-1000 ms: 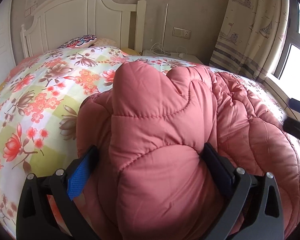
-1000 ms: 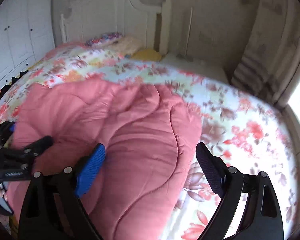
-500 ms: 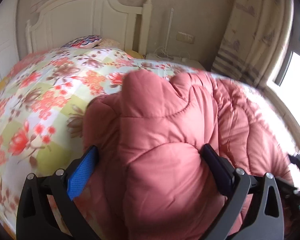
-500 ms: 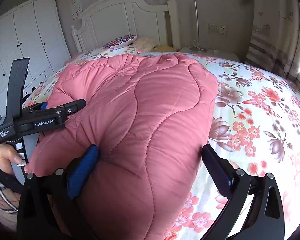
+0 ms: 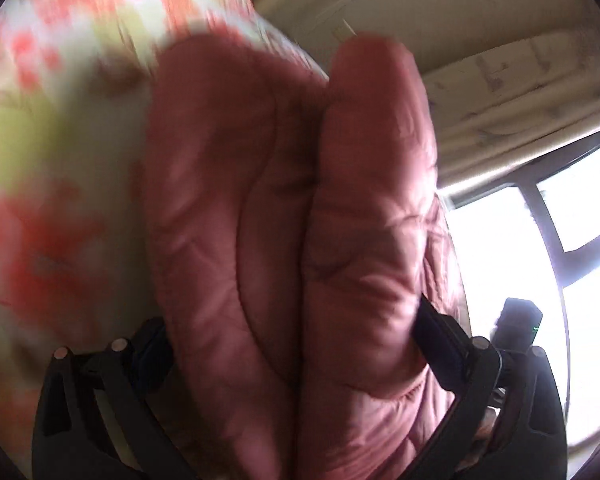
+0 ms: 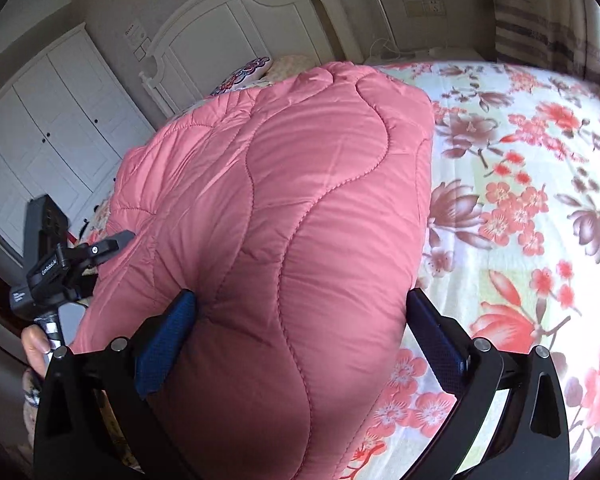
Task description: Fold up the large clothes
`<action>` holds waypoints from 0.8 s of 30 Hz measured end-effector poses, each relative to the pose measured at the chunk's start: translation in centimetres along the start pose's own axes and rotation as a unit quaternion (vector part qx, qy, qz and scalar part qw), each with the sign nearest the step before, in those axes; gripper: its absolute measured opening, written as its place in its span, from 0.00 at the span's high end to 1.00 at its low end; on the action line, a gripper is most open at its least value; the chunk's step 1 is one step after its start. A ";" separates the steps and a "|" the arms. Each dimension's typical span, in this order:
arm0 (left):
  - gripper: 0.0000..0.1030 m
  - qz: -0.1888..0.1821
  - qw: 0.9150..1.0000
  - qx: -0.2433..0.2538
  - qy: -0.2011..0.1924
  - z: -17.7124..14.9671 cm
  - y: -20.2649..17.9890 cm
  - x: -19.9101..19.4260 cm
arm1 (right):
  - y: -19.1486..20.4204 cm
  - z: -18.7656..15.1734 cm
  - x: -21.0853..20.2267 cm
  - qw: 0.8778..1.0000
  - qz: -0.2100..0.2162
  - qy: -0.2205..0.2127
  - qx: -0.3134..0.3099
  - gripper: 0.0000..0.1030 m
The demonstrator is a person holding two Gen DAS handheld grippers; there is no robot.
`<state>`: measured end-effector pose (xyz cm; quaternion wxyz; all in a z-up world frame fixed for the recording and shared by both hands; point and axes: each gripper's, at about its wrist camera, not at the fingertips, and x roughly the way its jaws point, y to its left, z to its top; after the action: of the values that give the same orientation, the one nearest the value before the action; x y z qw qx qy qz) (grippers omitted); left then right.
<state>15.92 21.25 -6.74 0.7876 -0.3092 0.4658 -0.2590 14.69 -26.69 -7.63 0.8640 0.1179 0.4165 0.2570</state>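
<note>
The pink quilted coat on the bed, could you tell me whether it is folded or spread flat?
Folded: the pink quilted coat lies doubled in a thick bundle on the floral bedspread, two padded layers meeting at a crease.

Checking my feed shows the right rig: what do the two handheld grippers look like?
Both are black frames with silver rivets. The right gripper has blue textured pads. Seen from its camera, the left gripper carries white lettering on its body, above a handle held in a hand with a plaid cuff below.

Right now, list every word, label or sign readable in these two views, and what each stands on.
"GenRobot.AI": white lettering on the black body of the left gripper, seen in the right wrist view.
Smaller white print lower on that body: too small to read.
White paper notice on the wall: too small to read.
Left wrist view: blurred, nothing readable.
</note>
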 end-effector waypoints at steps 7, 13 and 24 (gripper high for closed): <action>0.03 -0.062 0.997 0.038 0.038 -0.1 -1.2 2.1 | -2.5 -0.4 0.6 0.997 0.070 0.009 0.043 0.04; 0.47 -0.122 0.992 0.021 0.017 -0.6 -0.9 3.3 | -2.5 -0.7 -0.9 0.997 0.067 -0.038 0.018 0.19; 0.55 -0.099 0.990 0.101 -0.014 5.6 -12.3 10.4 | -4.8 3.5 -7.3 0.984 -0.022 -0.177 -0.003 0.35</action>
<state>23.99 7.05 -1.63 0.7921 -0.2759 0.3931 -0.3767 15.26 -34.67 -2.69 0.9300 0.1494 0.2585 0.2144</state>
